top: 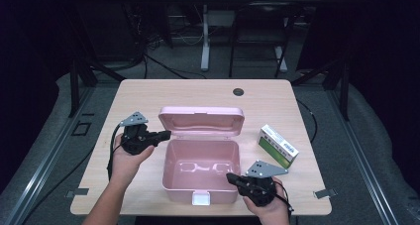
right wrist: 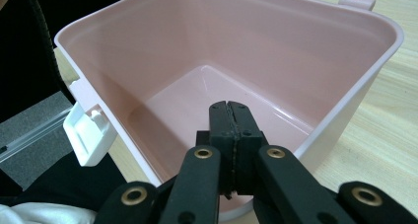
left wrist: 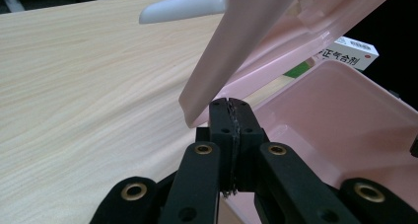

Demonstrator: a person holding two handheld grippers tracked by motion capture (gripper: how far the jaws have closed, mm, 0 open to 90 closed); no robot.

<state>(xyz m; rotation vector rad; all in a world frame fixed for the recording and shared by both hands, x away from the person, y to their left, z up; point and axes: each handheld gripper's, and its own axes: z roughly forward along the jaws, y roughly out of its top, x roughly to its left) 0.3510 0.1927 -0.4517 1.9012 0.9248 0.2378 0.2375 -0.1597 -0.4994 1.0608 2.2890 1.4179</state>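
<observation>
High view shows the open pink plastic box point(top: 200, 170) mid-surface, its raised lid point(top: 201, 120) just beyond the left hand-held gripper point(top: 165, 134), jaws closed and empty, while the right hand-held gripper point(top: 231, 177), likewise closed, sits at the box's near-right rim.

A: Where is there room to pass?

B: The light wooden table point(top: 148, 93) lies bare across the upper part of the frame and down its left side.

A: And what blocks the middle?

B: The open pink plastic box point(top: 200, 183), its raised lid point(top: 201, 119) standing behind it. At centre right, the green-and-white carton point(top: 278, 145) sits apart from the box, with a bare strip between.
</observation>
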